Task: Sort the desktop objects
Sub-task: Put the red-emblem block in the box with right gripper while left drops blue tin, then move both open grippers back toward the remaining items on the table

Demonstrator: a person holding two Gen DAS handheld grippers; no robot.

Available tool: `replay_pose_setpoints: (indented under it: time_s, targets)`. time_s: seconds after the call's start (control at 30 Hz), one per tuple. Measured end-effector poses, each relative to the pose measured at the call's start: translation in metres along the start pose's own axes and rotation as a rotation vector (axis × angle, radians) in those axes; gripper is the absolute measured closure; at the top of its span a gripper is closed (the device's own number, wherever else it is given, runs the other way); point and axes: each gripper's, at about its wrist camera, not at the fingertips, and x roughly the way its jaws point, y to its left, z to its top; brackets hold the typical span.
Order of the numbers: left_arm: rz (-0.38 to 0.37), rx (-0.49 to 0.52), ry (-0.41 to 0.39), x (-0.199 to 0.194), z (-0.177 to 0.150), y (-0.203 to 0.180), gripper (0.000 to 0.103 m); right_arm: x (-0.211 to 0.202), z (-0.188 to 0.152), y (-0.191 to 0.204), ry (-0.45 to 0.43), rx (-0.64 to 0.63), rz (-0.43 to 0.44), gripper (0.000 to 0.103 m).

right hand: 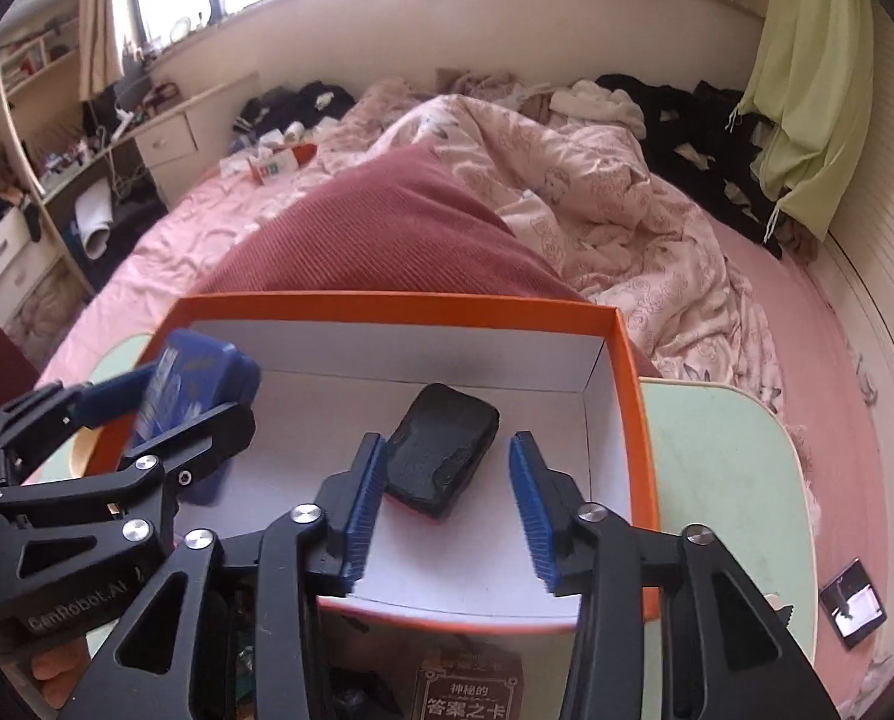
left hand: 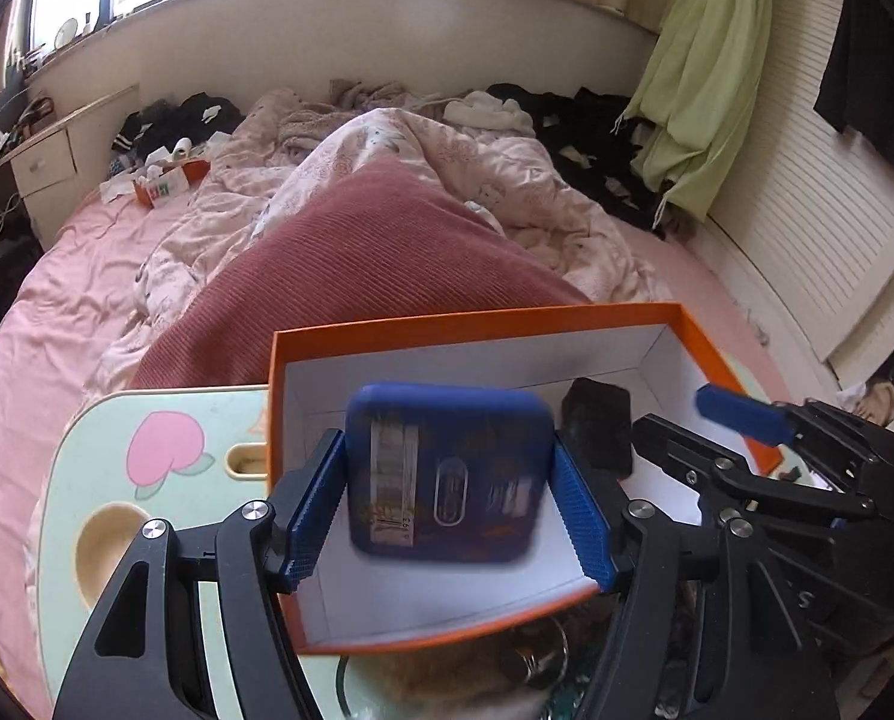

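Note:
An orange box [left hand: 447, 321] with a white inside stands on a pale green lap table [left hand: 165, 450]. My left gripper [left hand: 447, 450] hangs over the box, its blue pads shut on the sides of a square blue case [left hand: 447, 468]. In the right wrist view the same case [right hand: 201, 372] shows at the left in the left gripper [right hand: 189, 402]. A black pouch [right hand: 441, 450] lies flat on the floor of the box [right hand: 387, 303]. My right gripper [right hand: 447, 450] stands open just above it, pads apart from it. The right gripper [left hand: 705, 432] also shows beside the pouch [left hand: 597, 426].
The table [right hand: 717, 450] sits on a bed with a pink sheet [left hand: 57, 330], a dark red cushion [left hand: 375, 258] just behind the box. A brown card box [right hand: 471, 690] lies near the front edge. A round cup recess [left hand: 111, 546] is at the table's left.

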Motion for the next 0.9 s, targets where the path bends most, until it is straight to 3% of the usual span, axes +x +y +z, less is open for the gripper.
replay_pose_setpoints:
  time_s: [0.07, 0.1, 0.17, 0.3, 0.43, 0.57, 0.7, 0.83, 0.9]
  targets:
    - [0.033, 0.022, -0.028, -0.011, 0.0, -0.002, 0.03, -0.015, -0.002, -0.002, -0.044, 0.002, -0.028, 0.029]
    - [0.053, 0.036, -0.044, -0.017, 0.0, -0.004, 0.027, -0.02, -0.002, -0.002, -0.056, 0.0, -0.023, 0.026]
    - [0.068, 0.049, -0.078, -0.029, -0.001, -0.005, 0.027, -0.034, -0.006, -0.005, -0.082, 0.008, -0.008, 0.026]
    - [0.008, 0.025, -0.124, -0.064, -0.013, 0.0, 0.027, -0.064, -0.021, -0.007, -0.121, 0.035, 0.034, 0.026]
    - [-0.005, 0.084, -0.162, -0.097, -0.05, -0.008, 0.021, -0.094, -0.055, -0.002, -0.139, 0.02, 0.06, 0.024]
    - [0.011, 0.126, -0.117, -0.099, -0.102, -0.017, 0.021, -0.103, -0.107, 0.005, -0.083, -0.009, 0.075, 0.021]
    - [0.006, 0.077, -0.036, -0.085, -0.144, -0.018, 0.021, -0.094, -0.151, 0.011, -0.005, -0.023, 0.05, 0.021]
    - [0.057, 0.083, -0.043, -0.08, -0.169, -0.025, 0.021, -0.085, -0.18, 0.017, 0.026, -0.047, -0.004, 0.02]
    - [0.073, 0.085, -0.052, -0.078, -0.174, -0.026, 0.021, -0.085, -0.184, 0.018, 0.004, -0.062, -0.038, 0.011]
